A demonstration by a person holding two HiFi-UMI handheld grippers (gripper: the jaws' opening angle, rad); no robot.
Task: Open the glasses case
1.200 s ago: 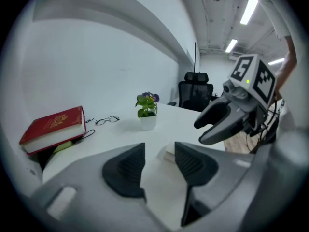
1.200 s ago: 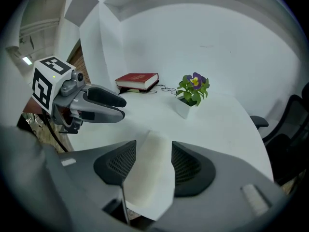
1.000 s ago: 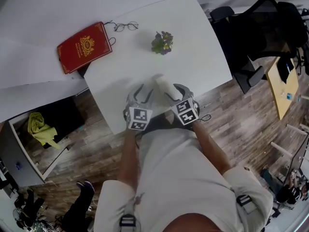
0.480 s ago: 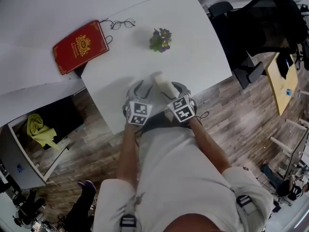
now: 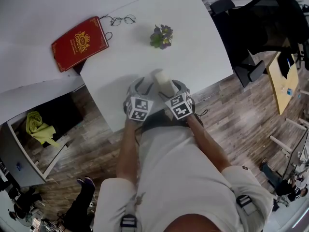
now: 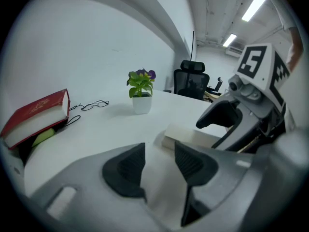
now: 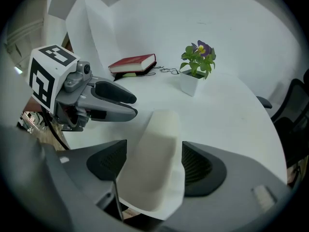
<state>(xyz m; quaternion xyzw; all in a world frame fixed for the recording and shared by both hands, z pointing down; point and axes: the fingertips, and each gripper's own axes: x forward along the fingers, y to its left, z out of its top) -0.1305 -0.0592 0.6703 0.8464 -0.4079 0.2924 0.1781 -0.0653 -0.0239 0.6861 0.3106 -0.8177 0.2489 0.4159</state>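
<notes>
You are still setting up your hold: the case (image 7: 161, 129) lies at the table's (image 5: 203, 37) near edge between the right gripper's (image 7: 150, 158) just-widened, untouching jaws, the left gripper (image 6: 159, 158) gapes empty beside it, and next you need to steady the base and catch the lid.

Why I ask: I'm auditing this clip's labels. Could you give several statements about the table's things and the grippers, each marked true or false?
1. The glasses lie beside the book. True.
2. The plant stands on the book. False: it stands on the table, apart from the book.
3. The case lies between the right gripper's jaws. True.
4. The right gripper clamps the case. False: its jaws have just been opening and stand wide around it.
5. The case is open. False: it looks closed.
</notes>
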